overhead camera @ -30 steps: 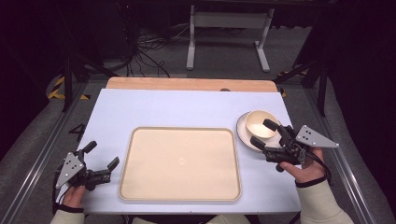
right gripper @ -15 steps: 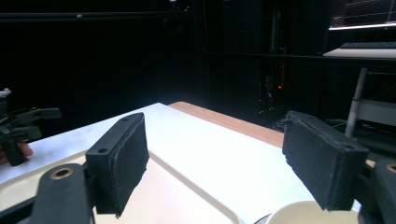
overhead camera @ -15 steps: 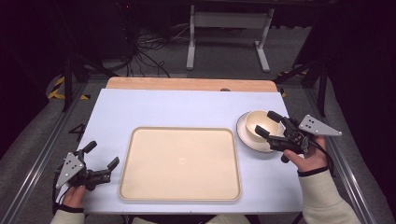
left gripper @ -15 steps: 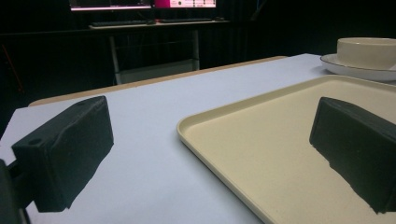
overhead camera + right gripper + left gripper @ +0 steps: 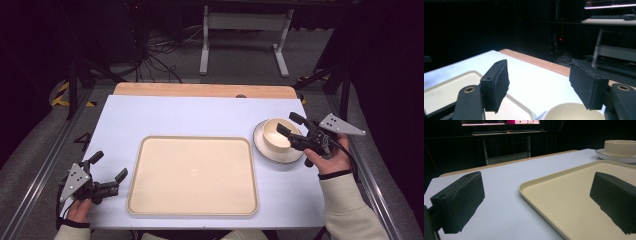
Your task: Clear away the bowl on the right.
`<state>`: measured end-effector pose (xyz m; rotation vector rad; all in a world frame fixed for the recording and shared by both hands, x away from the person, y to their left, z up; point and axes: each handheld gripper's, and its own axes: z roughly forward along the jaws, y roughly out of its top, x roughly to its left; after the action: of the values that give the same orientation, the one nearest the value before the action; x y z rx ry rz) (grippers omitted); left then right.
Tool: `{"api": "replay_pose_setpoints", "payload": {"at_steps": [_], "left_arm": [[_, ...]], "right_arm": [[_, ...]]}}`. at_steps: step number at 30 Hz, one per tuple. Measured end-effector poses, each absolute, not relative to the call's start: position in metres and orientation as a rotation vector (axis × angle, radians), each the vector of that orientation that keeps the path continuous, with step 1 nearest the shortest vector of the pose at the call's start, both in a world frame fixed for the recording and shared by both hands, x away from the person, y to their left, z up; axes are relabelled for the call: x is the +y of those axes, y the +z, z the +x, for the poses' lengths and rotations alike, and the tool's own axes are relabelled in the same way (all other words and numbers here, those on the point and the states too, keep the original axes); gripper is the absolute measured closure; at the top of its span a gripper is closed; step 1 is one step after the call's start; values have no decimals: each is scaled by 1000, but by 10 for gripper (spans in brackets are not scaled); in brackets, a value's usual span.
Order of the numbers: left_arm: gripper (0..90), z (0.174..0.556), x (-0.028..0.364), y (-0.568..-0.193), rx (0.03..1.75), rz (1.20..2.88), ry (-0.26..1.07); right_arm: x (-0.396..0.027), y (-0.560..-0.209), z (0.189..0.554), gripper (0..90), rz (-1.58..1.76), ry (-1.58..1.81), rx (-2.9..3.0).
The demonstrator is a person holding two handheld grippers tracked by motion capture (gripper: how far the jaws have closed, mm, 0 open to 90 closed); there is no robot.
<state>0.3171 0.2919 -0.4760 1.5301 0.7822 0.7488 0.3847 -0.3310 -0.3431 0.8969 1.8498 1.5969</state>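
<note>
A cream bowl [image 5: 274, 134] stands on a white plate [image 5: 265, 150] at the right of the table. My right gripper [image 5: 289, 125] hovers over the bowl's right rim, one jaw over the inside and one beyond the far side. Its jaws have just been closing and still stand apart. In the right gripper view the bowl's rim [image 5: 571, 112] lies below the right gripper [image 5: 539, 75], and its pads touch nothing. A large cream tray [image 5: 192, 175] lies in the middle. My left gripper [image 5: 109, 165] rests open at the tray's left edge, nothing between its jaws.
In the left gripper view the tray's rim [image 5: 534, 185] runs between the open jaws, with the bowl [image 5: 620, 146] and plate [image 5: 614, 158] far off at the right. A wooden strip [image 5: 200, 90] borders the table's far edge. Metal rails run along both sides.
My right gripper has moved away from the person, from beside the plate to over the bowl's right rim, and its jaws have narrowed. The left gripper has stayed where it was.
</note>
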Motion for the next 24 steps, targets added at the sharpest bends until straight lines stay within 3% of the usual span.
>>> {"api": "replay_pose_setpoints", "payload": {"at_steps": [18, 24], "left_arm": [[2, 317, 292, -476, 782, 1532, 748], [2, 317, 292, -476, 782, 1532, 748]], "right_arm": [[-334, -339, 414, 324, 1195, 1180, 1972], [-335, -341, 418, 373, 1283, 1061, 2004]]}}
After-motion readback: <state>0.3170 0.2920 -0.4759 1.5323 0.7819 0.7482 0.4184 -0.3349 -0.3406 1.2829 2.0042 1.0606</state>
